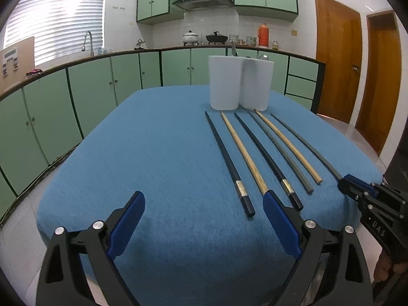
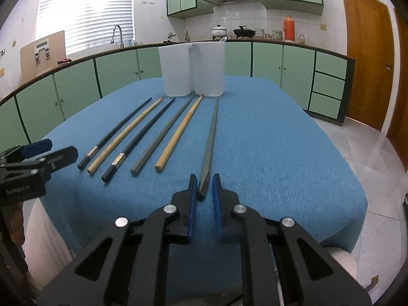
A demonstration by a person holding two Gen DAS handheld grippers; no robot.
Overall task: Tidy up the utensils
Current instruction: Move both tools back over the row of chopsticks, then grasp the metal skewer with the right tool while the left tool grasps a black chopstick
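The jaws of the right gripper (image 2: 204, 186) are seen nearly closed around the near end of a thin grey chopstick (image 2: 211, 137), whose tip lies between the two blue pads; whether the pads actually press on it cannot be told from the right wrist view. In the left wrist view the same gripper (image 1: 353, 182) is seen at the right edge of the desk, its tip at the end of that grey chopstick (image 1: 306, 142).

The jaws of the left gripper (image 1: 204, 204) are held wide open above the blue cloth-covered desk (image 1: 153, 153), with nothing between them; the right-hand pad overlaps the near end of a light wooden chopstick (image 1: 242, 150).

Five more chopsticks are laid side by side on the cloth to the left of the grey one: a black chopstick with a silver band (image 2: 114, 134), the light wooden chopstick (image 2: 127, 134), a second black banded chopstick (image 2: 142, 137), another grey chopstick (image 2: 163, 135) and a second wooden chopstick (image 2: 181, 132). All point toward two white cylindrical holders (image 2: 191, 68), which stand upright and touching each other at the far side of the desk. Utensil tips are seen above the rims.
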